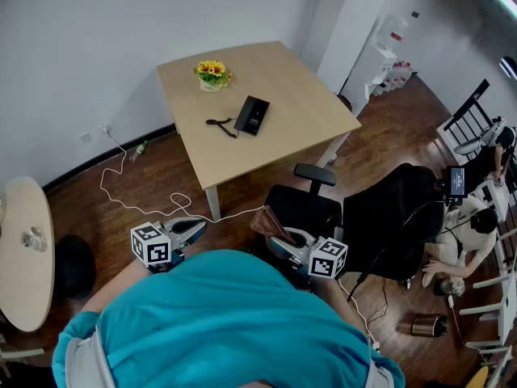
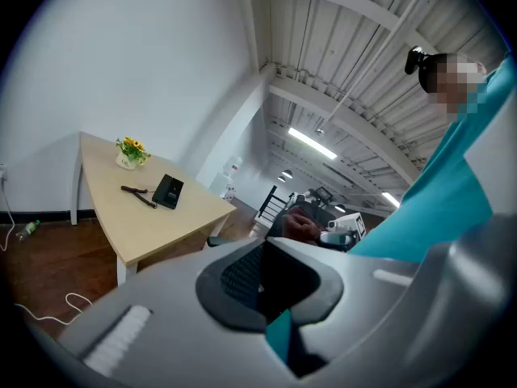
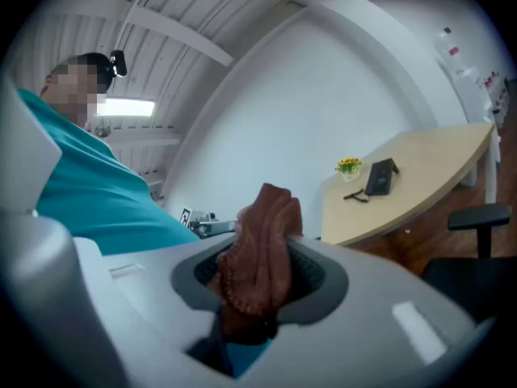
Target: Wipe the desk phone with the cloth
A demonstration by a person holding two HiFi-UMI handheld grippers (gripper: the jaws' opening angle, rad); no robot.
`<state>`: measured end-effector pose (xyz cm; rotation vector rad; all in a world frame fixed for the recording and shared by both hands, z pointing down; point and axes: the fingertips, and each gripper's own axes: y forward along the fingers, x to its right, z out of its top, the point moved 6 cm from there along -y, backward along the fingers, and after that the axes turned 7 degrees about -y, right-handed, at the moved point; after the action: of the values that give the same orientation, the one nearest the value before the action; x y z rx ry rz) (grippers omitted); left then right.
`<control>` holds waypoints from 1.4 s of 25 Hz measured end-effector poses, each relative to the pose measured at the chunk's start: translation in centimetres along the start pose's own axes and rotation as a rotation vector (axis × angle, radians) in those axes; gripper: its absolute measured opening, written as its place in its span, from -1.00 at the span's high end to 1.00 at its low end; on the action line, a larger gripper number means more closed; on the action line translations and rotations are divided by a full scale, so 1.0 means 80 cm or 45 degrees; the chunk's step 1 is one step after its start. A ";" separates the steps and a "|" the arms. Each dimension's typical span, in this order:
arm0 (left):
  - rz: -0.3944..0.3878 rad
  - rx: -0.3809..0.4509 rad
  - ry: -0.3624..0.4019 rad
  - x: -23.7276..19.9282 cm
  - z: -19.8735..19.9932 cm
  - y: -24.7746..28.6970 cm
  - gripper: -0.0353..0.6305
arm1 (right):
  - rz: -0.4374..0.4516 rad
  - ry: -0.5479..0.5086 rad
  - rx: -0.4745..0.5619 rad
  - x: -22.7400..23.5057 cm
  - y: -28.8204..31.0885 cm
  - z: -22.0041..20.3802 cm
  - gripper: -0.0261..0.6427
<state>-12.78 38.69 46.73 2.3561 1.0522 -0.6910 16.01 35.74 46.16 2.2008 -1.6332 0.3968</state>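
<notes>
We stand well back from the surface (image 1: 299,111), where the phone (image 1: 252,115) lies near the middle, with a dark cord-like thing (image 1: 220,125) just beside it and the flowers (image 1: 212,73) near the far edge. On our right gripper (image 1: 279,234) the fingers (image 3: 388,297) are clamped on the brown cloth (image 3: 262,249), and a bunched fold stands out past the tips. On the left gripper (image 1: 196,226) the fingers (image 2: 153,305) are closed together on nothing. No wiping has begun, so we judge the step in hand to be the approach. The chair (image 1: 323,208) stands between us and the surface, so we should go round it rather than reach over. Then we should lay the loose fold flat on the phone's top and stroke lightly, since a light phone may slide. The closed left tips could press one edge to steady it, clear of the cord-like thing and the flowers.
</notes>
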 end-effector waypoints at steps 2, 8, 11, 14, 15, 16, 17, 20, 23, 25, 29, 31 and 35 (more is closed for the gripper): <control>0.009 -0.014 0.006 0.010 -0.001 0.021 0.88 | -0.013 -0.035 -0.020 0.016 -0.017 0.005 0.54; 0.025 -0.042 -0.025 0.025 -0.015 0.045 0.88 | -0.008 -0.127 -0.090 0.042 -0.035 0.022 0.54; 0.063 0.020 -0.087 -0.008 -0.003 0.026 0.88 | 0.008 -0.134 -0.084 0.056 -0.006 0.037 0.54; 0.060 0.049 -0.127 -0.056 0.014 0.003 0.88 | 0.004 -0.147 -0.074 0.069 0.048 0.054 0.54; 0.049 0.051 -0.137 -0.075 0.020 -0.005 0.88 | 0.001 -0.156 -0.079 0.073 0.071 0.058 0.54; 0.035 0.055 -0.145 -0.097 0.030 -0.016 0.88 | -0.005 -0.167 -0.089 0.077 0.096 0.063 0.54; 0.020 0.064 -0.153 -0.121 0.045 -0.028 0.88 | -0.015 -0.178 -0.100 0.082 0.123 0.069 0.54; -0.022 0.074 -0.146 -0.191 0.103 -0.065 0.88 | -0.055 -0.179 -0.091 0.092 0.195 0.096 0.54; -0.049 0.043 -0.131 -0.244 0.137 -0.093 0.88 | -0.105 -0.128 -0.049 0.097 0.240 0.119 0.54; -0.073 0.040 -0.159 -0.272 0.148 -0.095 0.88 | -0.143 -0.103 -0.057 0.109 0.255 0.128 0.54; -0.106 -0.004 -0.182 -0.316 0.172 -0.061 0.88 | -0.210 -0.087 -0.089 0.155 0.268 0.146 0.54; -0.126 -0.036 -0.191 -0.326 0.180 -0.026 0.88 | -0.230 -0.084 -0.081 0.183 0.260 0.156 0.54; -0.107 -0.148 -0.175 -0.341 0.198 0.055 0.83 | -0.205 -0.068 -0.050 0.260 0.241 0.174 0.54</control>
<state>-29.21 11.93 52.19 2.1442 1.1049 -0.7885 3.66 6.70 45.26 2.3107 -1.4639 0.2610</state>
